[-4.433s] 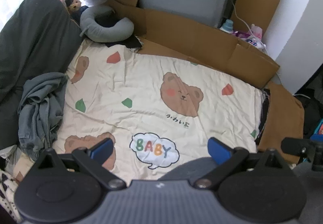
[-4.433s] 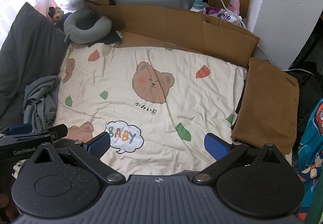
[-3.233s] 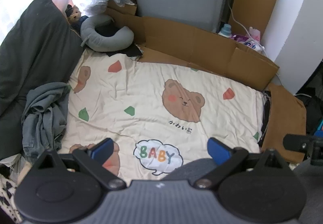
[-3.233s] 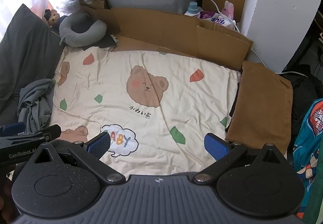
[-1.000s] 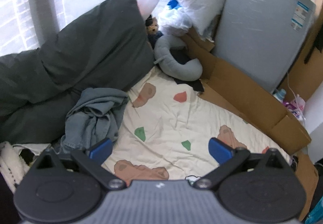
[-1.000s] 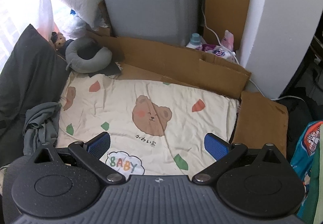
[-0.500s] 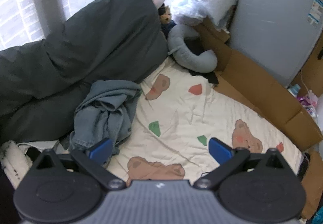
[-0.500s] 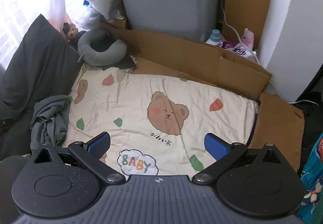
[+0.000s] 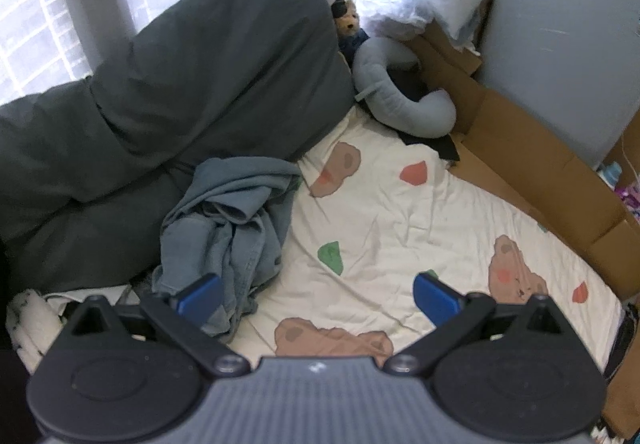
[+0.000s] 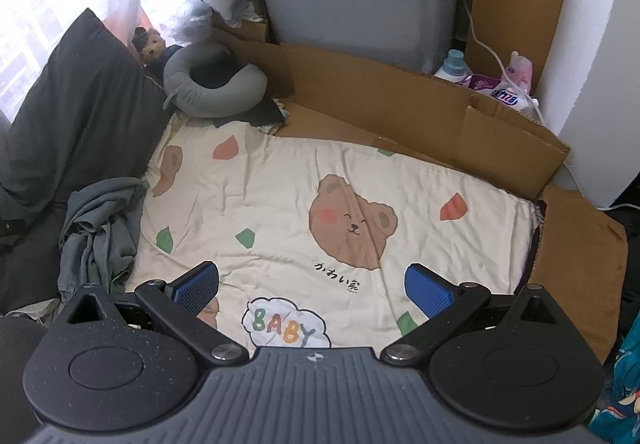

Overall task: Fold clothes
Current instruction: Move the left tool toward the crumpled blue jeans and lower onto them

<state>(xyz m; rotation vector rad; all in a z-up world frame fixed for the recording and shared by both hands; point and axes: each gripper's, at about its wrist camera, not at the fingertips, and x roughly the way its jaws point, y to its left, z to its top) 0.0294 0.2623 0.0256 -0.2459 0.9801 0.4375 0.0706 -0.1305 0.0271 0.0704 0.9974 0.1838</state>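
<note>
Cream bear sheet printed "BABY", crumpled grey garment beside

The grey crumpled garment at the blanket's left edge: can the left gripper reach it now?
Probably yes. The left gripper is open, one of its fingers is already over the grey garment, and nothing lies between.

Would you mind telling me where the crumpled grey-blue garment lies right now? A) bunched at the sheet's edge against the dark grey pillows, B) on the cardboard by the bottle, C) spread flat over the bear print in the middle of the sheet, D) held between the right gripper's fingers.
A: the grey-blue garment sits in a heap against the dark grey pillows, and both grippers are open and empty.
</note>
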